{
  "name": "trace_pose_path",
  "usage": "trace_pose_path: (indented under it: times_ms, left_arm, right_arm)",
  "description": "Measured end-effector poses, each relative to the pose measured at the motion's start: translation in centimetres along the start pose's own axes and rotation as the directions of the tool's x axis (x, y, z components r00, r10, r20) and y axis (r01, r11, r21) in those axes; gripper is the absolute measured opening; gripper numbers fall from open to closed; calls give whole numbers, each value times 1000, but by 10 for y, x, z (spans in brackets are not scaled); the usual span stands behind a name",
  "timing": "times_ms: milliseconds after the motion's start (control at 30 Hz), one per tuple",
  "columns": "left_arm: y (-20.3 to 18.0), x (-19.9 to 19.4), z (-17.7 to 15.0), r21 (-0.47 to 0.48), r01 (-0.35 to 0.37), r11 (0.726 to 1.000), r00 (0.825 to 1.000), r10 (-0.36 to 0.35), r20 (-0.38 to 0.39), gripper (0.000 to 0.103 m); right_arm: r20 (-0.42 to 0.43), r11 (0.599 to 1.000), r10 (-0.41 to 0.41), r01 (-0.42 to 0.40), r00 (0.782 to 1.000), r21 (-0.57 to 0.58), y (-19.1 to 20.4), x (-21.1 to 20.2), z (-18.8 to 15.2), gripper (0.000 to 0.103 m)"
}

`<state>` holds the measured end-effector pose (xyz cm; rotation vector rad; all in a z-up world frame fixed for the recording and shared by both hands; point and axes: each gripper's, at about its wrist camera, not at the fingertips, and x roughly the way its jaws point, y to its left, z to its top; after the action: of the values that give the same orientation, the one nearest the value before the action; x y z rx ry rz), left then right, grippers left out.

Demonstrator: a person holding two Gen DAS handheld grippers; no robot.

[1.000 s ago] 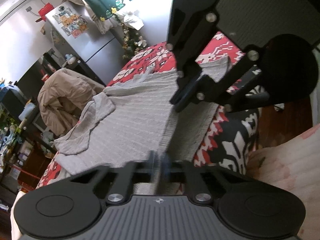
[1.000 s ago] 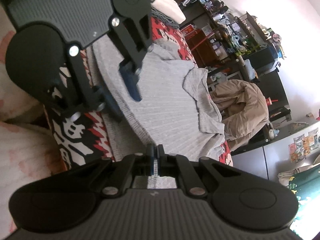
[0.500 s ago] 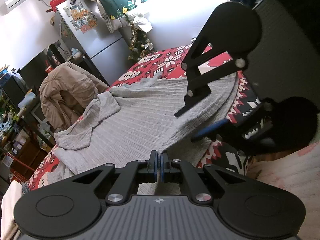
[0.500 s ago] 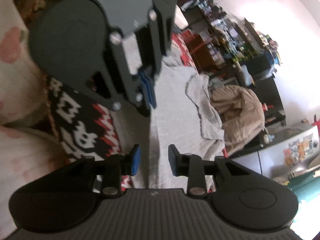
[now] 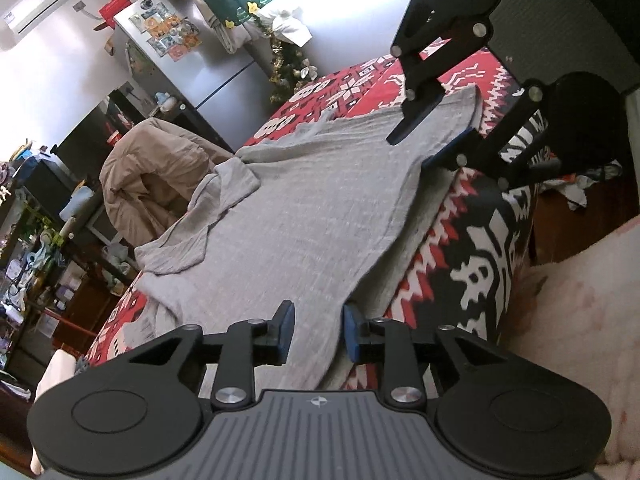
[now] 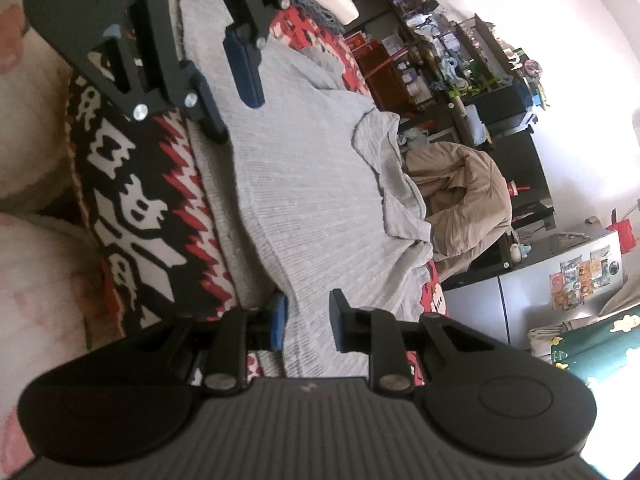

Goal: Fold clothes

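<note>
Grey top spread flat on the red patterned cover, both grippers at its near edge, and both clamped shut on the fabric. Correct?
Not quite. In each wrist view the left gripper and right gripper have parted jaws, the left opening, the right closing, with the grey top between them. The rest stands: it lies flat on the red cover.

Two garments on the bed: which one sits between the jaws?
The grey ribbed knit top, spread flat over the red patterned blanket; the tan padded jacket lies bunched at the far edge.
</note>
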<state>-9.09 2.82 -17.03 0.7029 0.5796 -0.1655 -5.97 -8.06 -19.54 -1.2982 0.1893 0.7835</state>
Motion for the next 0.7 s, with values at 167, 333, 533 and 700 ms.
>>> trace_pose_path:
  times_ms: [167,333,533,700]
  left_arm:
    - [0,-2,-2,10,-5,1000,1000,5,-4,26]
    - [-1,-2,-2,40,-13,999,1000,13,-7,26]
    - [0,-12,-6,46,10,999,1000,-11,11,1]
    - [-2,-20,-9,66,19,998,1000,-19,4,1]
  right_arm:
    - [-10,1000,21,-21,1000,19,-4,2,-1,5]
    - [-10,999,21,-21,1000,39,-10,1,1,2]
    - [-9,999,36,-36,999,25,-7,-5,-1,2]
    - [-2,999,54,-54,999,8,1,-13,-1,1]
